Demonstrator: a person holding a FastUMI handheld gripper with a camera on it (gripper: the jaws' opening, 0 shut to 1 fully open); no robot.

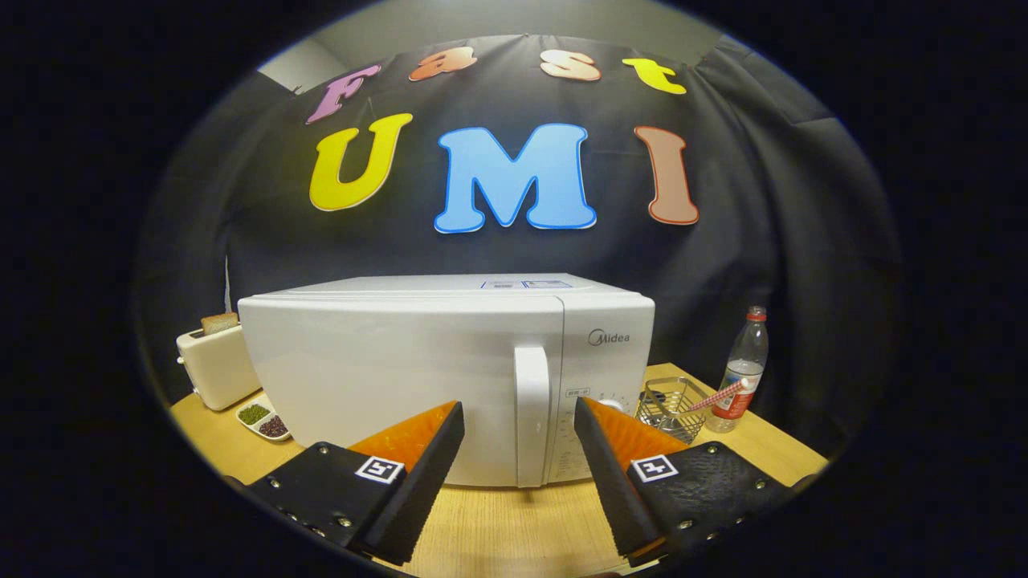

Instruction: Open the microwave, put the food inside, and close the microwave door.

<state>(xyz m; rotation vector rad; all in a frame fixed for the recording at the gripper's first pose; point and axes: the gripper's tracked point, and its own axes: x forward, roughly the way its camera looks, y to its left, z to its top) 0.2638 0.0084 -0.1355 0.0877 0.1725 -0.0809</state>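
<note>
The hand-held gripper (519, 413) was held wide apart, empty, with the upright white handle (532, 416) of the closed white microwave (385, 369) framed just ahead between its fingers.

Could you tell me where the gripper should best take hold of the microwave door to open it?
Probably the upright handle on the microwave door's right edge, approached straight from the front. It is a narrow vertical bar standing out from the closed door, just ahead of the open gripper.
</note>
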